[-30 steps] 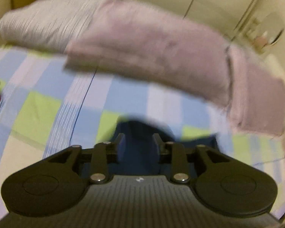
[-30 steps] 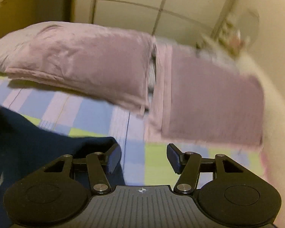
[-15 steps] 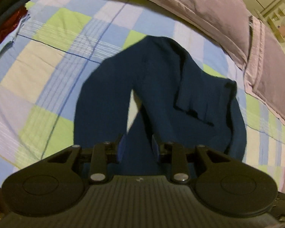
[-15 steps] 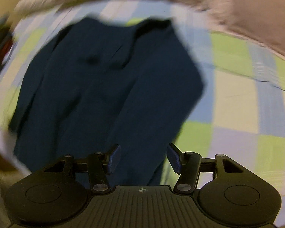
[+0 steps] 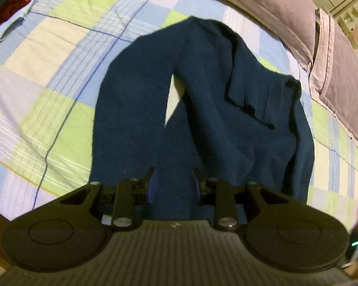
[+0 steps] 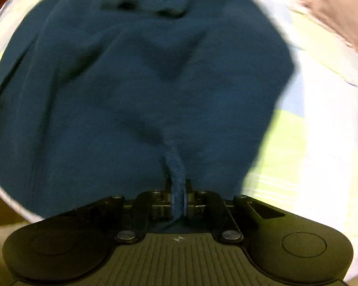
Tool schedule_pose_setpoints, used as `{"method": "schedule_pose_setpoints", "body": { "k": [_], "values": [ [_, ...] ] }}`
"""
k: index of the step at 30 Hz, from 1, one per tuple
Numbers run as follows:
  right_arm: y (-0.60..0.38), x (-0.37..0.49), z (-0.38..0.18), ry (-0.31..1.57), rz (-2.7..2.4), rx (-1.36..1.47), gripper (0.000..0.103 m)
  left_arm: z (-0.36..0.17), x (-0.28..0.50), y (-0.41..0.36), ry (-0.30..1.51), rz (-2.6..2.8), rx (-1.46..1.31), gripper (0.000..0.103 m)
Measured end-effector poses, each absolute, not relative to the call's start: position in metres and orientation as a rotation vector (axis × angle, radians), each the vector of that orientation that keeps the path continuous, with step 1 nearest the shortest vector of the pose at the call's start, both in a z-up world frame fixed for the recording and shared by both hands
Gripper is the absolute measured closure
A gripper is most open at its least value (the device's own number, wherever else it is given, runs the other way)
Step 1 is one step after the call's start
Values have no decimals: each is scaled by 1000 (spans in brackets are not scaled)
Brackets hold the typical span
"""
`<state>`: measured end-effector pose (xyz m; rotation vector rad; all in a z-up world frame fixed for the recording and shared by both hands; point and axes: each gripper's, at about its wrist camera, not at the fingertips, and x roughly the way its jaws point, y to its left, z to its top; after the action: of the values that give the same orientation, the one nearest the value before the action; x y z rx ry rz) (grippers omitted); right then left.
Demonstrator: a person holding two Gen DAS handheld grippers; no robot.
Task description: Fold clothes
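Observation:
A navy garment lies spread on the checked bedspread, one ribbed cuff folded across its right half. My left gripper points down at its near end, and a thick band of the navy cloth runs between the fingers, which are shut on it. In the right wrist view the same garment fills most of the picture. My right gripper is shut on a thin pinched ridge of that cloth, which rises from the fabric into the jaws.
Two mauve pillows lie along the far edge of the bed. A stack of folded clothes sits at the top left corner. Checked bedspread shows to the right of the garment, with a pillow beyond.
Both grippers have tipped from looking at the pillows to looking down on the garment and have come lower. The right jaws, open before, have shut on a pinch of navy cloth.

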<state>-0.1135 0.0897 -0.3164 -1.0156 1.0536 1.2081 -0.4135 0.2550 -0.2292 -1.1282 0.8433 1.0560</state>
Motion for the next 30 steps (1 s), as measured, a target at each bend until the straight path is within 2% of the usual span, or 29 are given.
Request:
{"method": "schedule_pose_setpoints", "body": {
  "k": [3,7,9,10,11,16,22,25,26,27,28,29,30],
  "values": [
    [81,-52,-269,951,1088,-958,99,-218,-415,256,803,1065,-1113,78],
    [71,63,-212,691,623,-902,97,-208,-414,257,776,1092,-1087,78],
    [71,92,-194,649,537,-875,67,-206,-414,257,771,1101,-1081,77],
    [72,102,-185,637,515,-861,37,-205,-414,256,771,1103,-1078,77],
    [73,113,-177,625,492,-847,33,-206,-414,255,777,1106,-1075,77],
    [76,108,-173,710,590,-776,33,-230,-412,250,840,1112,-1070,70],
    [82,39,-237,986,804,-766,33,-290,-397,246,992,1077,-999,63],
    [79,9,-261,1046,882,-790,33,-322,-388,243,1101,1067,-913,62],
    [78,-1,-267,1054,900,-803,33,-331,-385,242,1138,1065,-877,63],
    [78,-8,-272,1057,911,-818,33,-341,-383,241,1175,1063,-841,72],
    [78,-10,-276,1055,906,-833,33,-346,-384,241,1186,1062,-825,74],
    [77,-11,-280,1052,896,-845,33,-345,-389,244,1159,1063,-838,82],
    [76,-12,-283,1050,885,-857,33,-343,-395,246,1133,1064,-851,95]
  ]
}}
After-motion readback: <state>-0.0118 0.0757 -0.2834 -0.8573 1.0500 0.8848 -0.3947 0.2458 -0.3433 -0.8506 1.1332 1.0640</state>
